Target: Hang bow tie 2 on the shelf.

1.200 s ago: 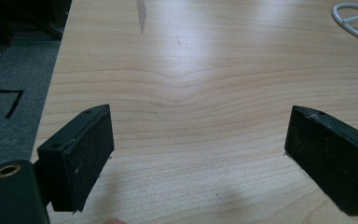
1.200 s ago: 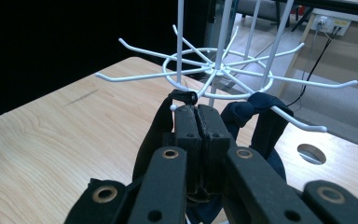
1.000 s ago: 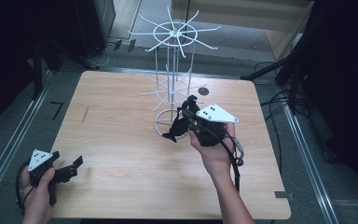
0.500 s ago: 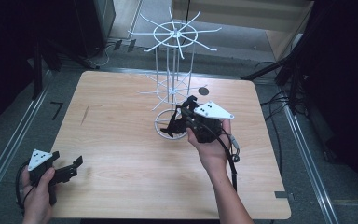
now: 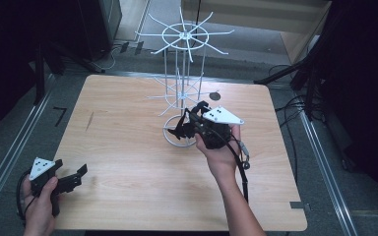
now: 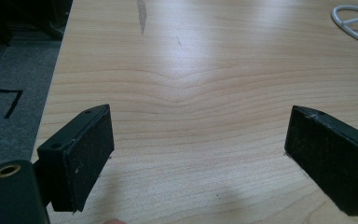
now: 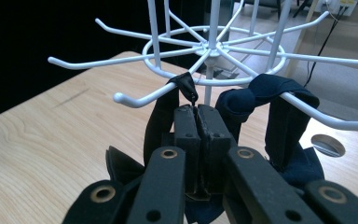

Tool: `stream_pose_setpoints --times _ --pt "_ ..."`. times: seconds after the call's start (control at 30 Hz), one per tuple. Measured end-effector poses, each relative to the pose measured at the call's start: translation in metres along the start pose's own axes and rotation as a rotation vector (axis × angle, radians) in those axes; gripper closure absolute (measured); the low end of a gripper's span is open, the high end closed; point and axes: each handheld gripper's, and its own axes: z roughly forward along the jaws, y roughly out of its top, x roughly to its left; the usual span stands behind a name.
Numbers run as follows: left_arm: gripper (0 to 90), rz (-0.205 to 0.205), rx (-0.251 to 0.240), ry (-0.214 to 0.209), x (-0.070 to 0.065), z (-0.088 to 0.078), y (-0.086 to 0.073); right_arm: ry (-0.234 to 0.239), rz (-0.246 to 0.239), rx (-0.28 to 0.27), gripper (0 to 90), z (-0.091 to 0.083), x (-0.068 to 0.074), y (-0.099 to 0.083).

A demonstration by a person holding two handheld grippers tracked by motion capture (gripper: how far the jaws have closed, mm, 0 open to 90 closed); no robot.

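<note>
Since the earlier frames, the right claw (image 5: 186, 124) had crept a little left toward the rack, while the left one had kept its spot at the near left corner. A dark blue cloth (image 7: 279, 107) hung draped over the hooks of the lower ring of the white wire rack (image 5: 182, 88), one end looped over a hook at the left of the right gripper view and a thicker fold slung over a hook to the right. The right claw was pressed shut just below that ring, pinching a thin strip of the cloth (image 5: 181, 129) between its pads, right under the hook. In the high view the cloth showed as a dark bunch at the rack's round base, just left of the right hand (image 5: 221, 147), with more of it hanging below and behind the claw.

That rack stood near the middle of the wooden surface (image 5: 128, 162), slightly toward the far side, with a second, wider ring of hooks at its top. A small round hole (image 5: 214, 96) sat in the surface just right of the rack.

At the near left corner the left claw (image 5: 74, 177) was held low over the bare wood with its jaws spread wide and nothing between them. A curve of the rack's white base ring (image 6: 354, 23) showed at the far right of the left gripper view.
</note>
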Motion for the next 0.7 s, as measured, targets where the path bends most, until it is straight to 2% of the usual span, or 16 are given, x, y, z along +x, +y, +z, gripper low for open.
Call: stream_pose_setpoints --times 0.1,0.23,0.3,0.4,0.57,0.7 --pt "8.4 0.003 0.006 -0.001 0.000 0.000 0.000 0.012 0.021 -0.026 73.8 -0.001 -0.003 -0.003" --pt "8.4 0.003 0.005 -0.001 0.000 0.000 0.000 0.034 0.035 -0.036 64.2 -0.005 -0.006 -0.009" --pt "8.4 0.007 0.008 -0.001 0.000 0.000 0.000 0.024 0.037 -0.040 60.7 -0.008 -0.007 -0.012" --pt "8.4 0.005 0.003 0.000 0.000 0.000 0.000 0.028 0.059 -0.049 54.3 -0.013 -0.011 -0.018" --pt "8.4 0.008 0.007 0.001 -0.001 0.000 0.000 0.032 0.066 -0.054 44.4 -0.020 -0.015 -0.028" --pt "8.4 0.009 0.011 0.000 -0.001 0.000 0.000 -0.001 0.075 -0.055 31.1 -0.026 -0.020 -0.037"
